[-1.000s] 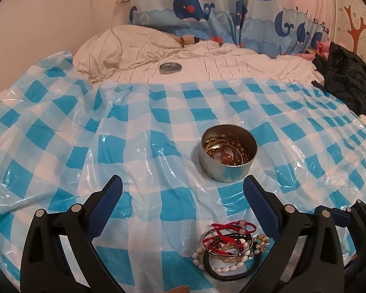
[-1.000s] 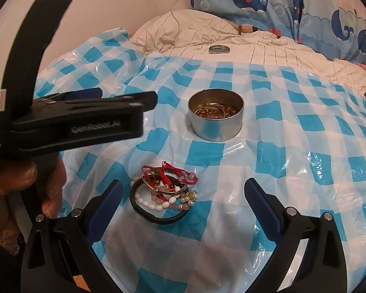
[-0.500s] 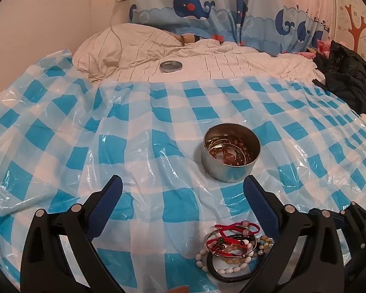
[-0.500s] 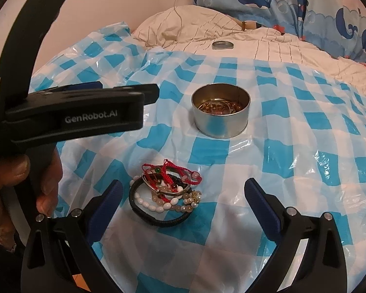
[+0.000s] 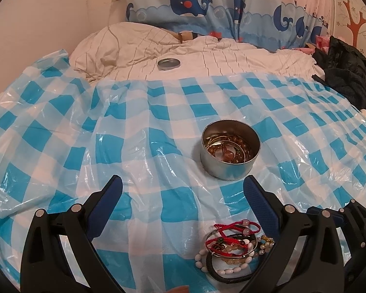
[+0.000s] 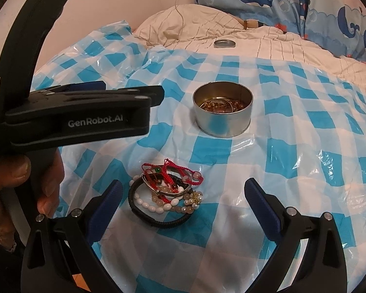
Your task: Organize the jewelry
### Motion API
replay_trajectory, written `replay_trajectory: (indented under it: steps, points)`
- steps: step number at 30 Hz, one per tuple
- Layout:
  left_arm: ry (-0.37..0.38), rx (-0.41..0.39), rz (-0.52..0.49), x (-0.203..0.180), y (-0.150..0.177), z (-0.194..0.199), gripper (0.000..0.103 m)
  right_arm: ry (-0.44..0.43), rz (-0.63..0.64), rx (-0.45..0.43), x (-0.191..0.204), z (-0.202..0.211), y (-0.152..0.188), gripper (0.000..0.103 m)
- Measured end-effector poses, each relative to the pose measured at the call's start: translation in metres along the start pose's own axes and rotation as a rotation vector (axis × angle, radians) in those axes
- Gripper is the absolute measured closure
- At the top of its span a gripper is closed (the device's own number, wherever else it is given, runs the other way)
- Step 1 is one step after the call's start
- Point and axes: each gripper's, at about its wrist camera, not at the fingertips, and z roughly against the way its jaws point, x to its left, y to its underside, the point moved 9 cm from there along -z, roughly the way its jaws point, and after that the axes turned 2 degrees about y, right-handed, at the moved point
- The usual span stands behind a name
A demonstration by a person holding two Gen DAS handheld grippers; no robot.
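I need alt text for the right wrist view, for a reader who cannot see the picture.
A tangled pile of bracelets lies on a blue-and-white checked plastic sheet, between the open fingers of the right gripper. Behind it stands an open round tin holding more jewelry. At left, a hand holds the left gripper.

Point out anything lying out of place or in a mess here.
The lid lies far from its open tin, up on the striped bedding beyond the checked sheet. The bracelets lie in a tangled heap in front of the tin, not in it. Nothing looks spilled or broken.
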Motion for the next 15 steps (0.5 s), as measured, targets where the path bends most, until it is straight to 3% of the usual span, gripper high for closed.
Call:
replay_trajectory:
  steps: [7, 15]
  points:
    - [0.059, 0.036, 0.087, 0.027, 0.005, -0.004, 0.008, 0.023, -0.024, -0.033, -0.019, 0.010, -0.008, 0.008]
    - [0.026, 0.071, 0.164, 0.069, 0.019, -0.005, 0.008, 0.026, -0.002, -0.005, -0.026, 0.008, 0.005, 0.008]
